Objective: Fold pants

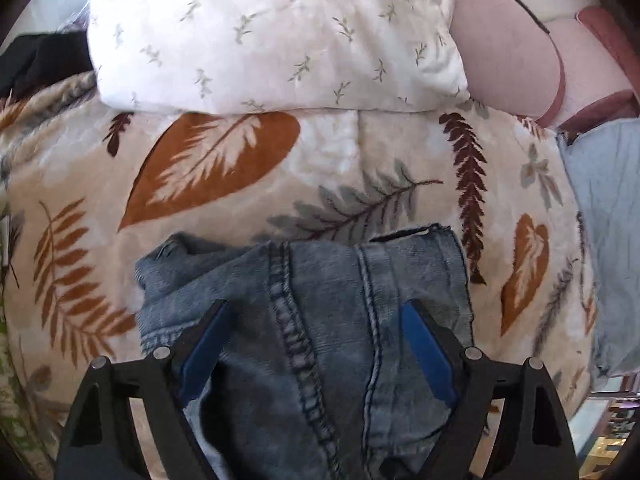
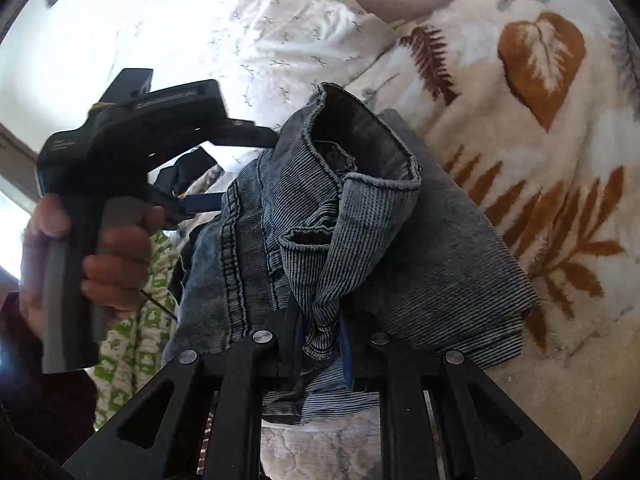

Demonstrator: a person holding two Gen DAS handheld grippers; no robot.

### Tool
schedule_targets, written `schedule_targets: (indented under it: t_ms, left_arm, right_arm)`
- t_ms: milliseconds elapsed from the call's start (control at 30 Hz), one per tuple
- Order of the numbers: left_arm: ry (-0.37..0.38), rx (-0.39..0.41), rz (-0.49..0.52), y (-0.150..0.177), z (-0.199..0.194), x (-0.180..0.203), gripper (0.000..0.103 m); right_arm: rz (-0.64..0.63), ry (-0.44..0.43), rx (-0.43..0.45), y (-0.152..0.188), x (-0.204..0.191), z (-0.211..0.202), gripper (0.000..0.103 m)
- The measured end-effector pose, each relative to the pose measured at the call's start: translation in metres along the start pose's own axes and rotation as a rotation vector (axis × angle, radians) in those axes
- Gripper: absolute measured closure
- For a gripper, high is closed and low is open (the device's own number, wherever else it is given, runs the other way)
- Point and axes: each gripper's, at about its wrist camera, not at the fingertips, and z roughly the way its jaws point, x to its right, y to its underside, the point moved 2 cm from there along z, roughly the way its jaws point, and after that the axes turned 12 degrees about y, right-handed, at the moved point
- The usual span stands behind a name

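Note:
Blue denim pants lie bunched on a leaf-patterned blanket. In the left wrist view my left gripper is open, its blue-padded fingers spread on either side of the denim with the seams between them. In the right wrist view my right gripper is shut on a bunched fold of the pants, with the leg hems rising beyond it. The left gripper's body shows there at the left, held in a hand, its fingers reaching into the denim.
A white pillow with small leaf print lies beyond the pants. A pink cushion and a light blue garment are on the right. A green-patterned cloth hangs at the bed edge.

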Motion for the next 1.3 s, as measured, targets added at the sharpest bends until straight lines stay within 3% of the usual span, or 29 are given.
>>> schedule_targets:
  t_ms: [100,200,267,367,467,533,600,667,733,933,1033,1133,1200,1300]
  left_arm:
    - [-0.087,0.005,0.036,-0.006,0.014,0.012,0.009]
    - [-0.216,-0.013,0.140,-0.004,0.040,0.027,0.005]
    - [-0.255,0.006,0.172,-0.002,0.050,0.031,0.003]
    - [-0.231,0.007,0.143,-0.007,0.054,0.025,0.001]
    - [-0.165,0.039,0.113,-0.009,0.048,0.016,0.001]
    - [-0.101,0.093,0.117,-0.004,0.032,0.009,0.004]
    - [-0.012,0.165,0.114,0.004,0.006,0.003,0.005]
    - [0.065,0.218,0.095,0.012,-0.021,-0.005,0.005]
    - [0.088,0.266,0.084,0.020,-0.046,-0.010,0.005]
    - [-0.004,0.345,0.057,0.048,-0.083,-0.030,0.005]
    - [-0.086,0.290,0.024,0.061,-0.064,-0.043,0.005]
    - [-0.143,0.213,0.000,0.076,-0.044,-0.056,0.006]
    - [-0.126,0.172,-0.013,0.085,-0.034,-0.062,0.008]
    - [-0.166,0.150,0.032,0.095,-0.020,-0.062,0.007]
  right_arm:
    - [0.032,-0.045,-0.004,-0.001,0.006,-0.002,0.089]
    - [0.079,-0.075,-0.020,-0.006,0.018,0.001,0.089]
    - [0.164,-0.122,-0.069,-0.008,0.037,0.012,0.091]
    - [0.223,-0.177,-0.103,-0.008,0.051,0.020,0.094]
    - [0.197,-0.164,-0.096,-0.007,0.046,0.015,0.093]
    - [0.212,-0.187,-0.117,-0.007,0.048,0.014,0.091]
    - [0.207,-0.193,-0.135,-0.008,0.049,0.007,0.080]
    - [0.165,-0.163,-0.124,-0.010,0.046,-0.006,0.075]
    - [0.105,-0.126,-0.110,-0.014,0.039,-0.019,0.072]
    - [-0.018,-0.094,0.017,-0.035,0.018,-0.063,0.072]
    - [-0.082,-0.085,0.022,-0.044,0.004,-0.063,0.072]
    - [-0.176,-0.044,-0.033,-0.042,-0.009,-0.044,0.074]
    - [-0.257,0.029,-0.073,-0.033,-0.015,-0.024,0.079]
    - [-0.300,0.154,-0.149,-0.022,-0.003,0.007,0.087]
